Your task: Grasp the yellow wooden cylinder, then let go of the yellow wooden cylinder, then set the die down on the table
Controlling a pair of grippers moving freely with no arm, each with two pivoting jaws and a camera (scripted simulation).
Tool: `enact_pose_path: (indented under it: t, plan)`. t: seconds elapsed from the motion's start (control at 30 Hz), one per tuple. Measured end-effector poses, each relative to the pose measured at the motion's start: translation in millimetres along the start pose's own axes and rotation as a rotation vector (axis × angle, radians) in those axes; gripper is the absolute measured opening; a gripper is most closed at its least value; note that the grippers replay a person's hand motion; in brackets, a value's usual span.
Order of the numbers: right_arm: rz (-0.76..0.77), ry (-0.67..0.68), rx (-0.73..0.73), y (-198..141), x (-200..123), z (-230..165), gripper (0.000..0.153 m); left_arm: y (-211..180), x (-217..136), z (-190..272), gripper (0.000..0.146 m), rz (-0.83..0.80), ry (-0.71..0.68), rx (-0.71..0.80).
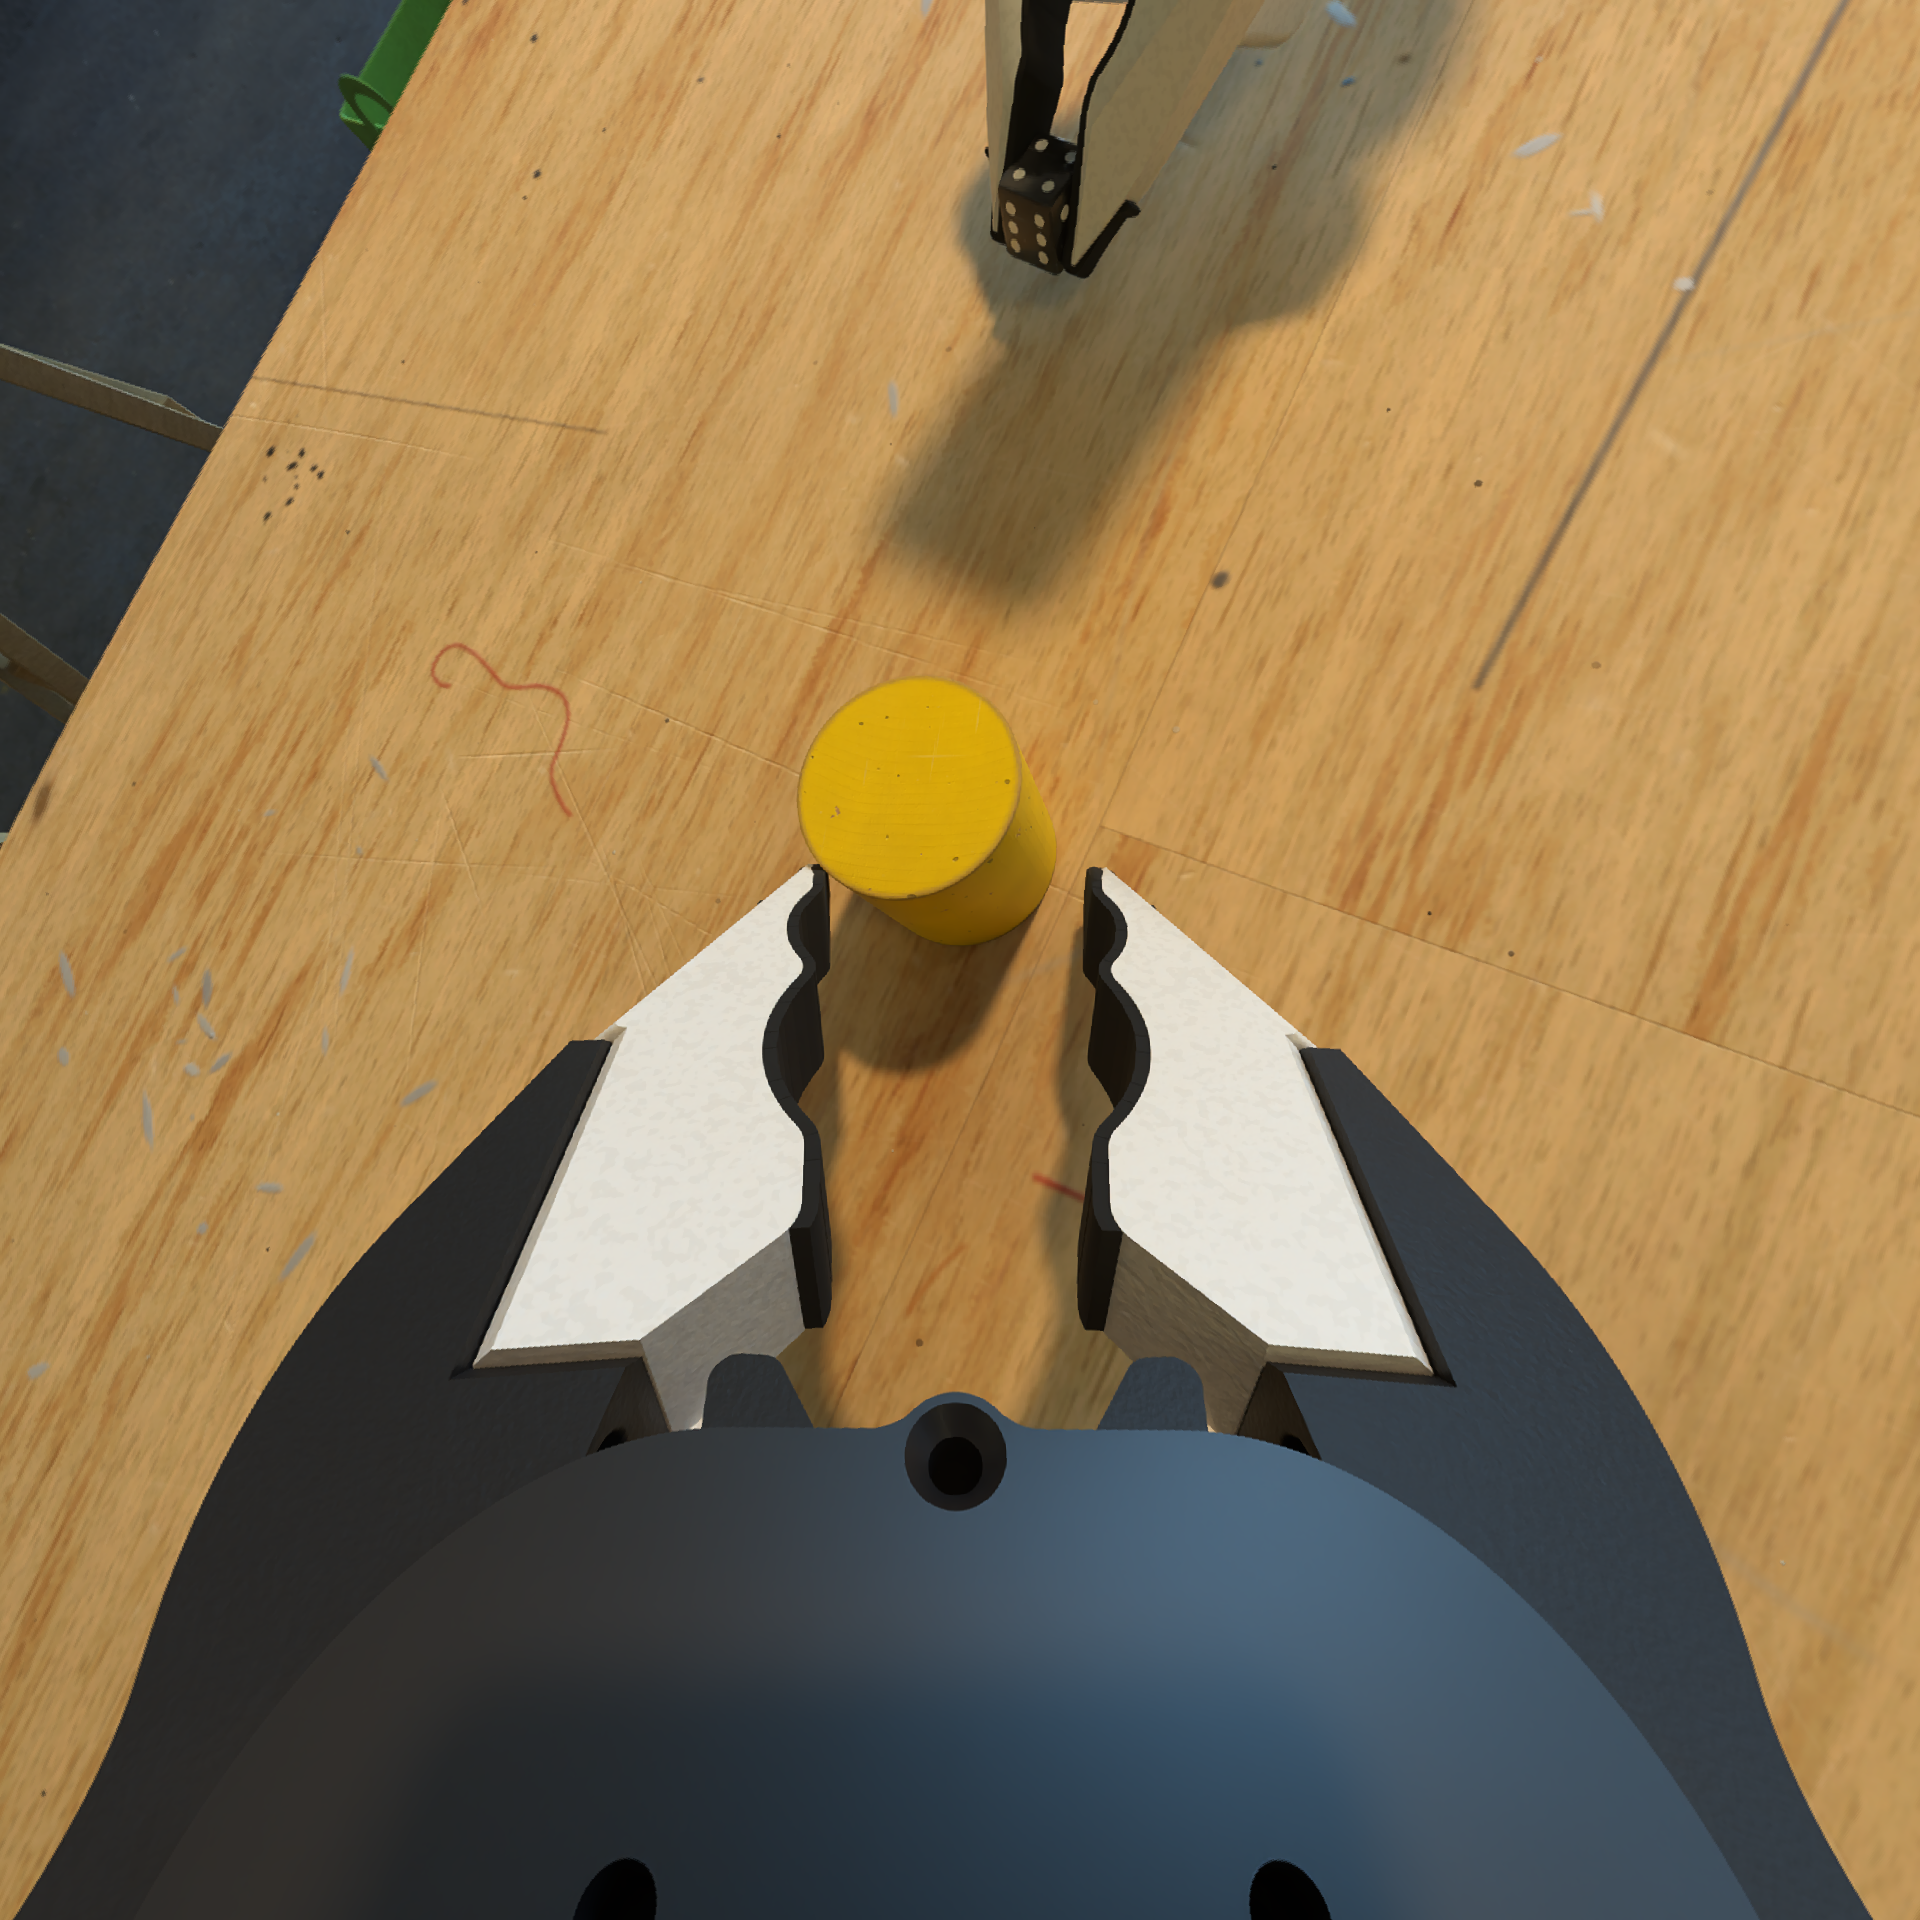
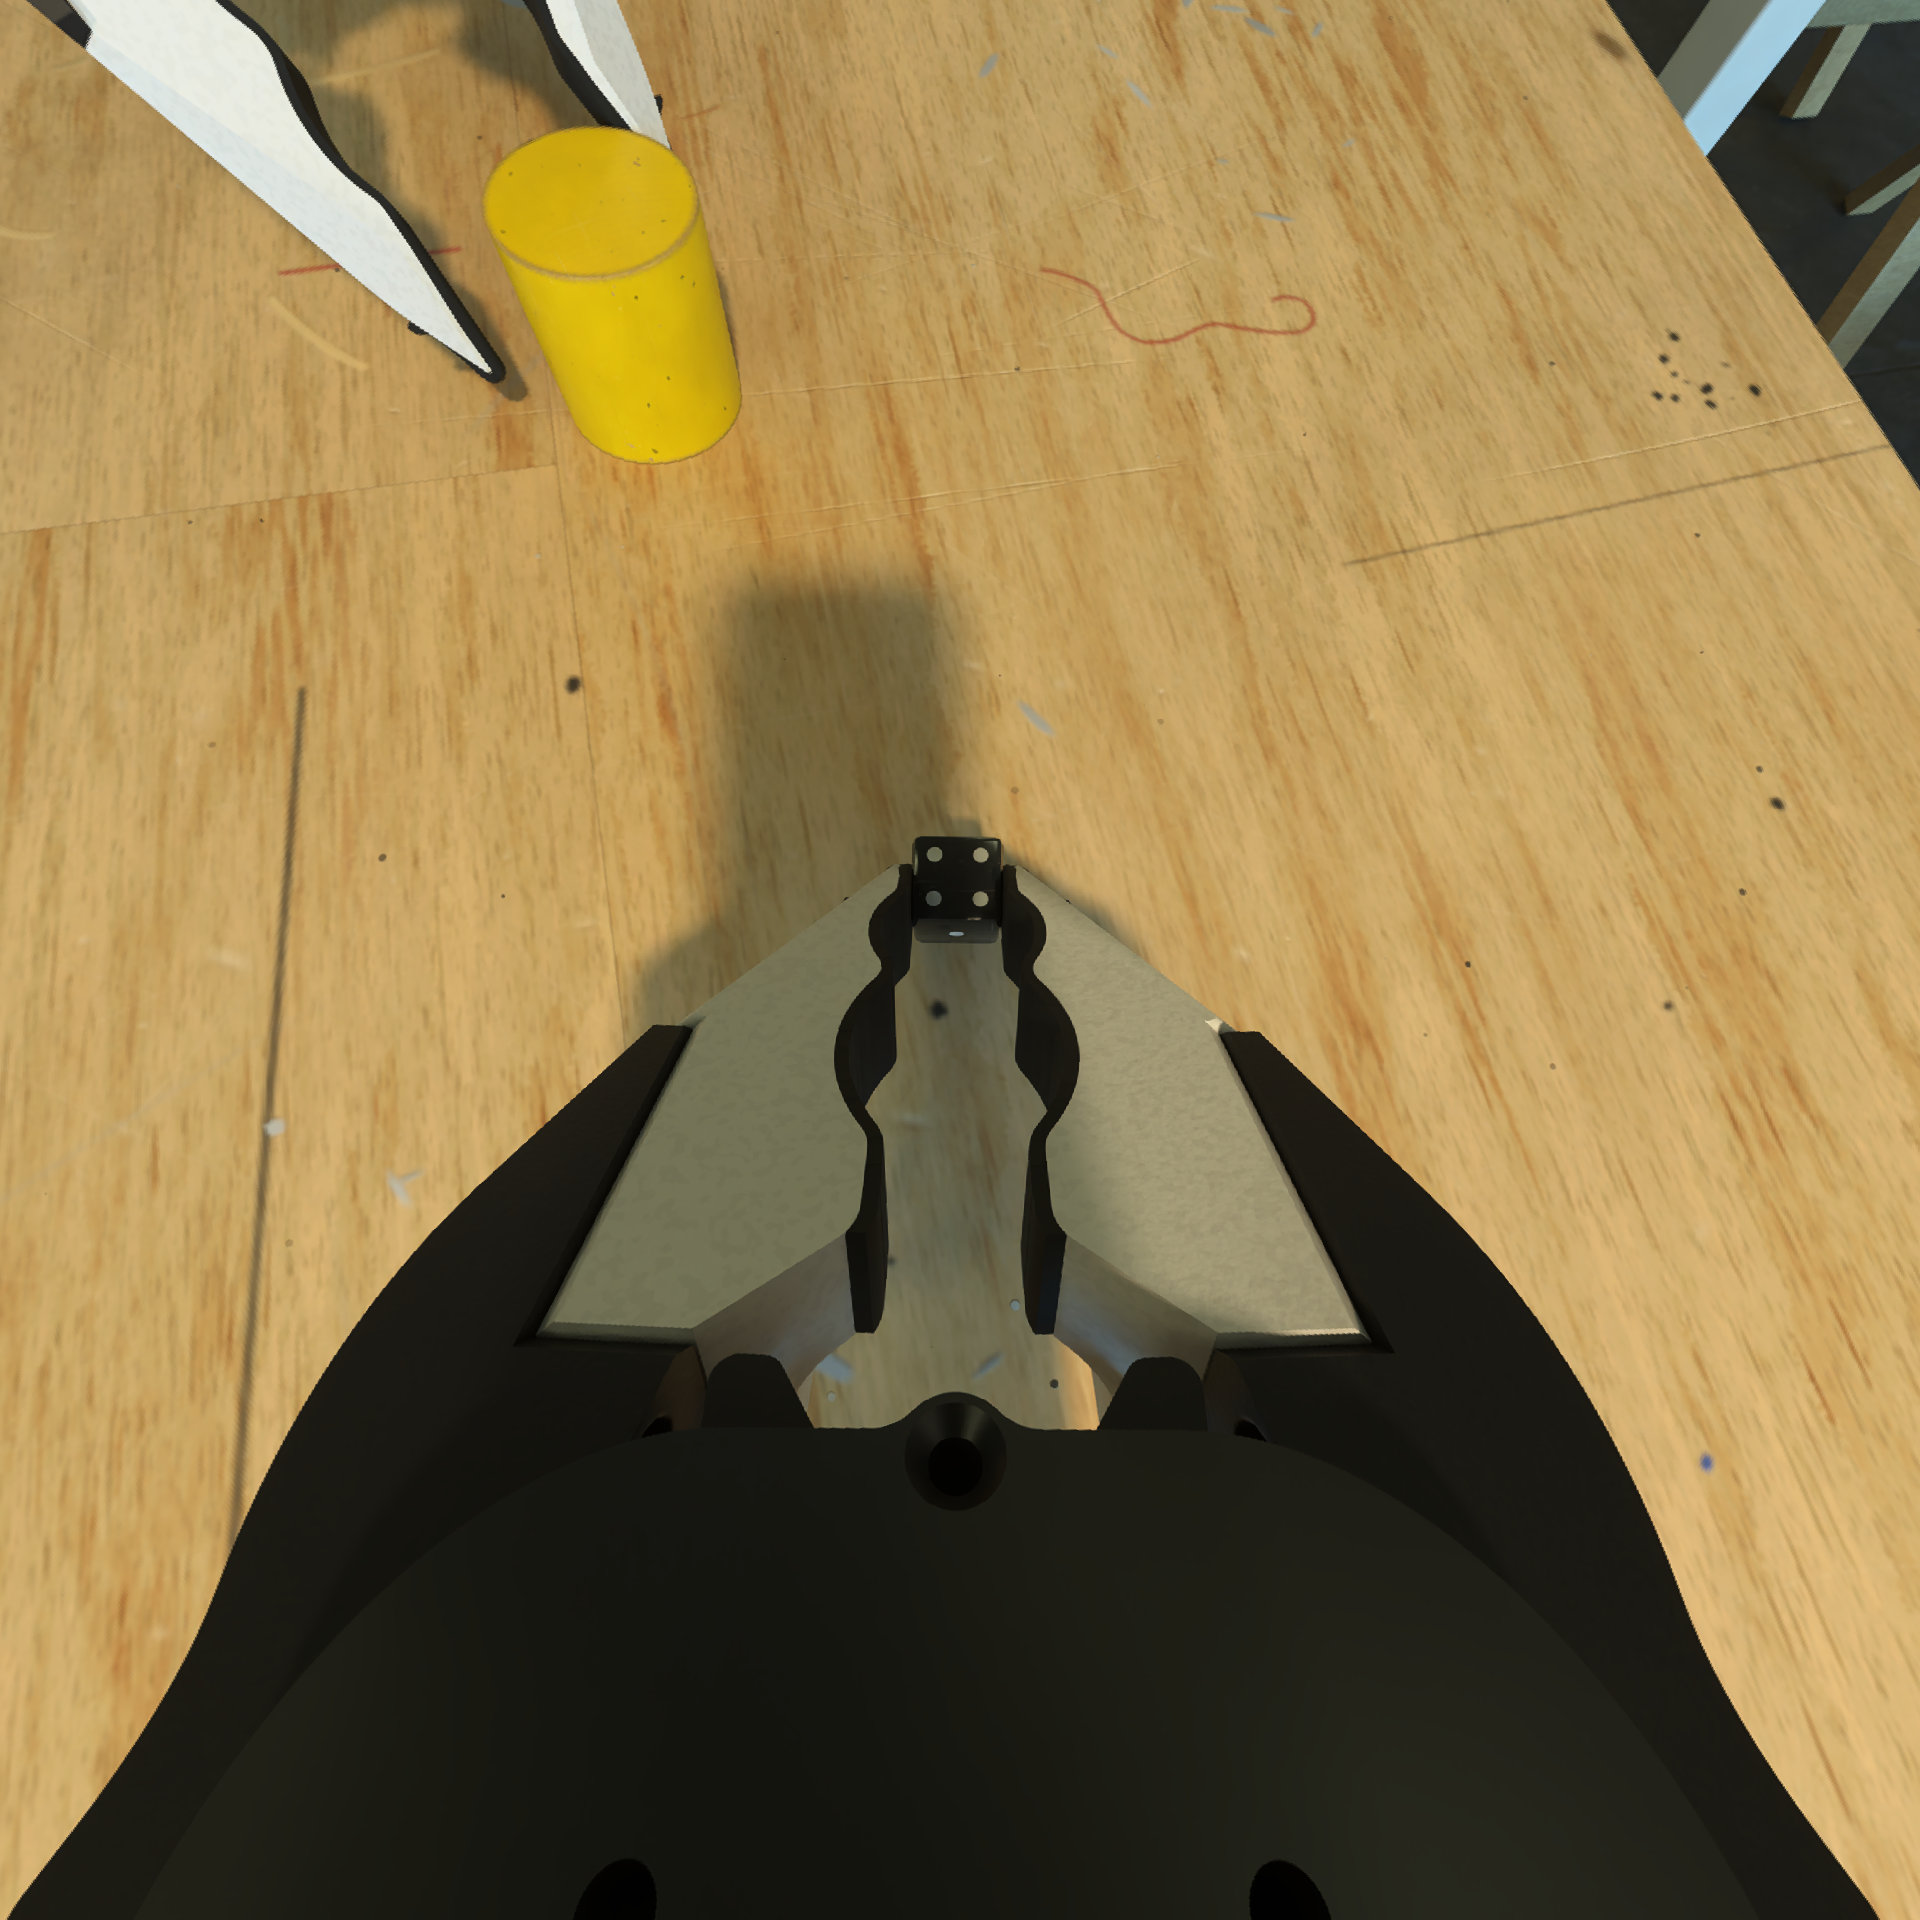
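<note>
A yellow wooden cylinder (image 1: 928,808) stands upright on the wooden table (image 1: 1351,935). My left gripper (image 1: 956,883) is open, its tips just short of the cylinder and either side of its near edge, apart from it. The cylinder also shows in the right wrist view (image 2: 618,296), with the left gripper's white fingers (image 2: 312,197) beside it. My right gripper (image 2: 956,883) is shut on a small black die (image 2: 957,881) with white pips, held at the fingertips just above the table. The die also shows far off in the left wrist view (image 1: 1036,208).
The table's left edge (image 1: 187,499) runs close by, with a green object (image 1: 379,83) at its far corner. In the right wrist view the table's right edge (image 2: 1766,260) shows, with white furniture legs (image 2: 1756,62) beyond. Red scribbles and dark specks mark the wood.
</note>
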State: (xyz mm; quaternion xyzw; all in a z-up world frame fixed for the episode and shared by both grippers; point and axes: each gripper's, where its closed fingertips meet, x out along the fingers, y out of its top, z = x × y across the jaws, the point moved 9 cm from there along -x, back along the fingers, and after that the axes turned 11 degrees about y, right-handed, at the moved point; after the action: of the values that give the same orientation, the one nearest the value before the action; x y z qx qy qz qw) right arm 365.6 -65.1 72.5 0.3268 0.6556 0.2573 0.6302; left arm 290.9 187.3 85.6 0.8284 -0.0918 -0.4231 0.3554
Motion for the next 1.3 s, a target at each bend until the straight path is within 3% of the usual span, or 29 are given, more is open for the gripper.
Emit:
enact_pose_path:
  t: [1.2, 1.3]
  plan:
    - [-0.034, -0.036, -0.034, -1.6, -1.1, -0.6, 0.016, -8.3, 1.9, 1.5, 0.052, -0.033, 0.033, -0.027]
    - [-0.033, -0.039, -0.034, -1.6, -1.2, -0.3, 0.035, -8.4, 2.0, 1.4, 0.052, -0.033, 0.033, -0.03]
